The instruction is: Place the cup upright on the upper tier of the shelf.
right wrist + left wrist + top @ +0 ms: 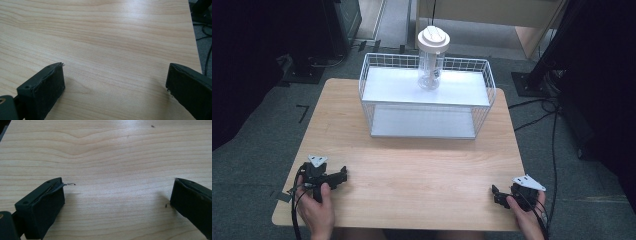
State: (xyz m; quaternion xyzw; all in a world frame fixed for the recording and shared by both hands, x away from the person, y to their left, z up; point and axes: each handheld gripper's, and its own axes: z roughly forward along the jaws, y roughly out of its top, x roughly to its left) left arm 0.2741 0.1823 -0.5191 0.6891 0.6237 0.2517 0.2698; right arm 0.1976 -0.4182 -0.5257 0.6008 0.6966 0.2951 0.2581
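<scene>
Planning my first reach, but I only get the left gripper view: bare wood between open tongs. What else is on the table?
Observer: A white wire basket with two shelves stands at the wooden table's far side.
Operator: Anything in it?
Observer: A clear plastic jar with a white lid stands upright on the top shelf.
Operator: Where are the other tongs?
Observer: The right tongs rest open near the table's near right corner.

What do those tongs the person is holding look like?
Both are black. The left tongs and the right tongs each carry a pale grey three-cornered plate on top, and a black cable trails from each. Up close, the jaws are chunky black blocks with small screw holes. The person's hands and forearms are bare, with no sleeves showing.
</scene>
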